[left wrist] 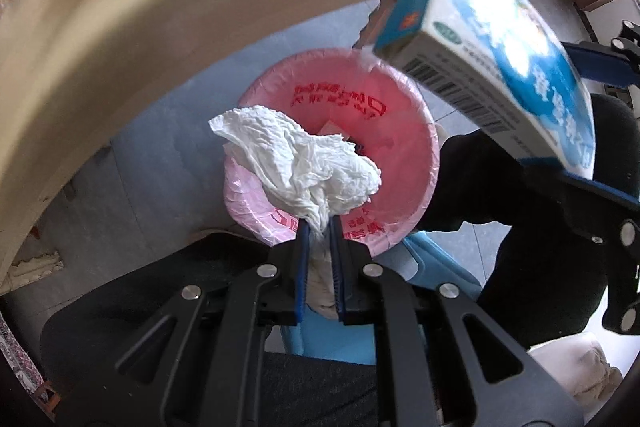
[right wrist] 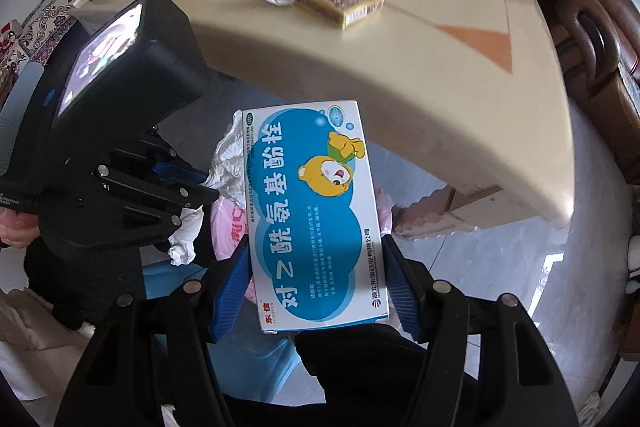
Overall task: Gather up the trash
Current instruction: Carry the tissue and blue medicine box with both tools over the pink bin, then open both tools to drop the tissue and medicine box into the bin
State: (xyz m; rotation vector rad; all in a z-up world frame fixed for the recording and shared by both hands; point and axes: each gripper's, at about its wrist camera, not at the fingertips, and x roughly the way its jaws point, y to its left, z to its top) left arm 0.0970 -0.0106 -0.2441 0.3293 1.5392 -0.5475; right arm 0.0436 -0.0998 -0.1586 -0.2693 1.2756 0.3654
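above the pink-lined bin (left wrist: pixel 404 131), medicine box (right wrist: pixel 316 219) lengthwise along right gripper (right wrist: pixel 316 291)

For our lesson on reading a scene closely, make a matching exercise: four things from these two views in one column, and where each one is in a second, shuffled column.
Things
1. crumpled white tissue
2. blue-and-white medicine box
3. yellow-edged purple box
4. pink bin bag

Places
A. lying on the beige table
B. pinched in the left gripper
C. lining the bin on the floor, below both grippers
D. clamped between the blue pads of the right gripper

Pairs: 1-B, 2-D, 3-A, 4-C
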